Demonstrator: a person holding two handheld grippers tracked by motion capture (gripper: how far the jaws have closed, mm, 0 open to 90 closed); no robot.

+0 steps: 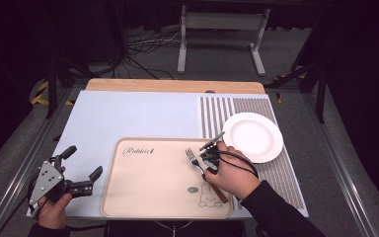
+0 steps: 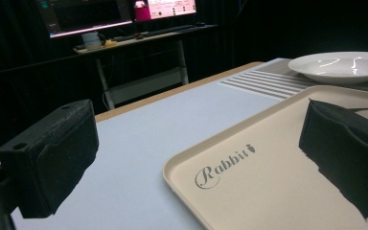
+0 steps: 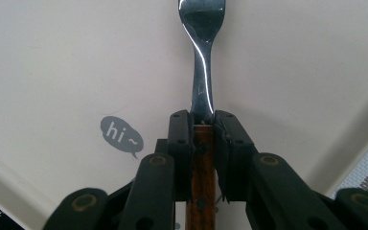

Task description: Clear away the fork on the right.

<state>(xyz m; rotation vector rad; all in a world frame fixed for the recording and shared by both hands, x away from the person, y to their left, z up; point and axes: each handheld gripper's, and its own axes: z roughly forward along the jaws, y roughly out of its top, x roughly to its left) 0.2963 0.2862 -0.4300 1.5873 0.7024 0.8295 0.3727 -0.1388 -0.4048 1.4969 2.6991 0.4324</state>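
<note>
The fork [image 3: 202, 86] sat clamped in the right gripper [image 3: 202, 125], its wooden handle pinched between the two jaws and the metal neck and tines running straight out ahead of them. Its long axis lined up with the gripper's own reach, so any move would have carried it tines-first. In the high view the fork [image 1: 193, 158] lay low over the right side of the tray [image 1: 143, 182], tines pointing away from the person; whether it touched the tray I couldn't tell. The plate [image 1: 252, 136] waited just beyond and to the right of those jaws. Off to the other side, the left gripper [image 1: 85, 170] hung by the tray's left edge, jaws spread wide, holding nothing, well apart from the fork.
</note>
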